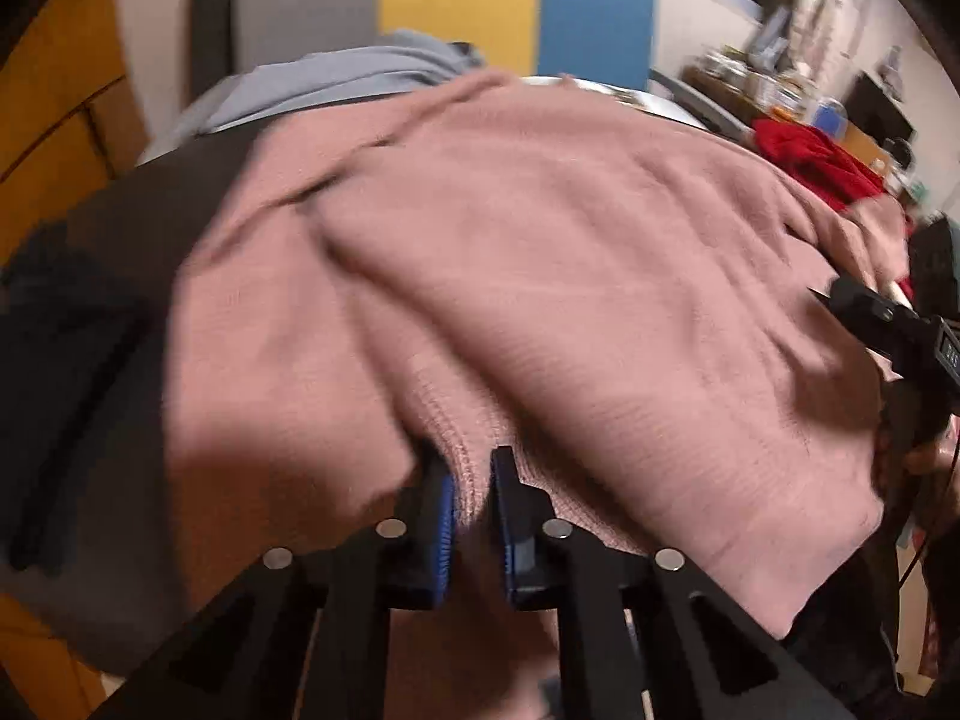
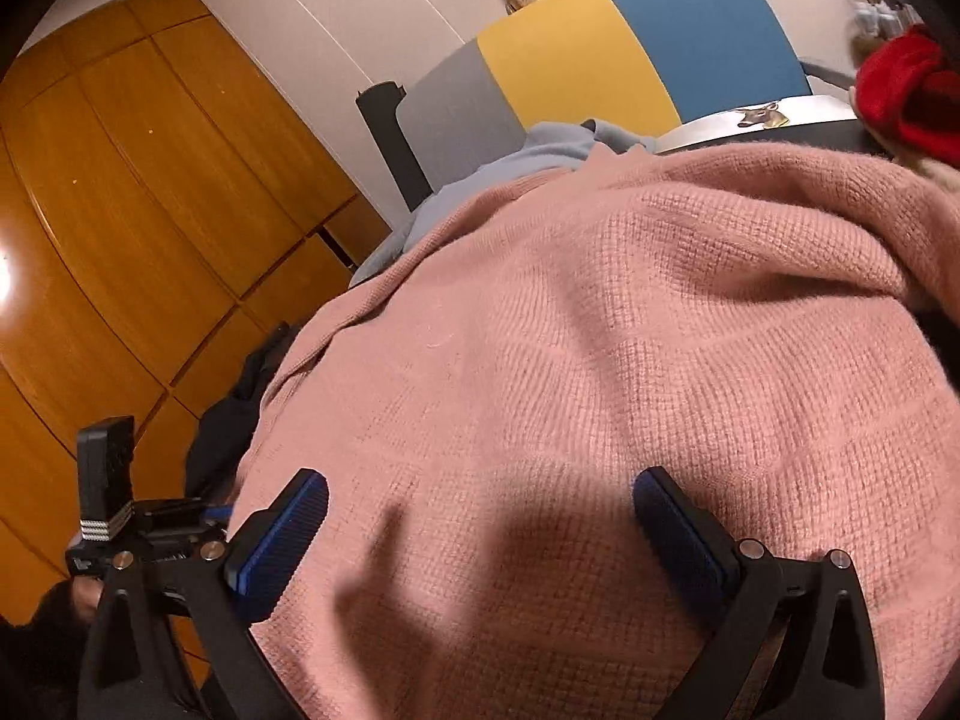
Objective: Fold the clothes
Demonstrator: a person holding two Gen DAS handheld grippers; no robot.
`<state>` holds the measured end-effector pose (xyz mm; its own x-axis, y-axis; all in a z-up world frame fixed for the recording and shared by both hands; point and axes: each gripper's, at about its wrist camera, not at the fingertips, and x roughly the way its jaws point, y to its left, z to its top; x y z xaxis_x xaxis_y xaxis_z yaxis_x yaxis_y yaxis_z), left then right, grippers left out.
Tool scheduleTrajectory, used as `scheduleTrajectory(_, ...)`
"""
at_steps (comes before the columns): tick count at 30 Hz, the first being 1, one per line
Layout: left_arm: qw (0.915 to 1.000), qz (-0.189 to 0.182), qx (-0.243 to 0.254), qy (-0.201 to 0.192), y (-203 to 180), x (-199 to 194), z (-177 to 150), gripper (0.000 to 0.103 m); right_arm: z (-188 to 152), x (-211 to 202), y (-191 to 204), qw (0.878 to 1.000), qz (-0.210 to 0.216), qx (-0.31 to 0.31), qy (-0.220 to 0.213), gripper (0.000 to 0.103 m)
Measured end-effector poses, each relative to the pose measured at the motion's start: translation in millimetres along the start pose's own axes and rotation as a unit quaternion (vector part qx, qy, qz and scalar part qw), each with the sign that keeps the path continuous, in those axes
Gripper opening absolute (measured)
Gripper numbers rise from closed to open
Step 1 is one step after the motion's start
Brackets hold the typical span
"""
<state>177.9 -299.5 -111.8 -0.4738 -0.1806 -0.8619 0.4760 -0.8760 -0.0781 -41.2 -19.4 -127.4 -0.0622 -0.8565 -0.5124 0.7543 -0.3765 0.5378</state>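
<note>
A pink knitted sweater (image 1: 540, 276) lies spread over the dark table and fills most of both views. My left gripper (image 1: 471, 486) is shut on a ribbed edge of the pink sweater, a fold of knit pinched between its blue pads. In the right wrist view my right gripper (image 2: 480, 534) is open, its blue-padded fingers (image 2: 282, 534) standing wide apart just above the pink sweater (image 2: 600, 360), with only flat knit below them. The right gripper's black body (image 1: 888, 324) shows at the right edge of the left wrist view.
A light blue garment (image 1: 336, 78) lies beyond the sweater, a red one (image 1: 816, 162) at the far right. Dark clothing (image 1: 66, 360) lies to the left. Behind stands a grey, yellow and blue panel (image 2: 630, 60). Wooden cupboards (image 2: 150, 210) line the left side.
</note>
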Motion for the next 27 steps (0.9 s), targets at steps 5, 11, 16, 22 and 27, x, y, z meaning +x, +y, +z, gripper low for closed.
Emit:
scheduleTrajectory(5, 0.9948, -0.009, -0.101, 0.008, 84, -43, -25, 0.003, 1, 3, -5, 1.000, 0.008, 0.003, -0.001, 0.103)
scheduleTrajectory(11, 0.9879, -0.005, -0.135, -0.077, 124, -94, -30, 0.029, 9, 6, -12, 1.000, 0.011, -0.001, 0.002, 0.103)
scheduleTrajectory(16, 0.9961, 0.077, -0.020, -0.039, 99, -67, -13, 0.036, 9, 7, -13, 1.000, 0.012, -0.001, 0.000, 0.103)
scheduleTrajectory(22, 0.9885, 0.149, 0.018, -0.017, 107, -22, -2, 0.036, 5, 8, -11, 1.000, 0.010, -0.003, -0.002, 0.103)
scheduleTrajectory(27, 0.9958, 0.086, -0.032, -0.004, 126, 3, 8, 0.038, 4, 7, -11, 1.000, 0.008, -0.003, -0.003, 0.103)
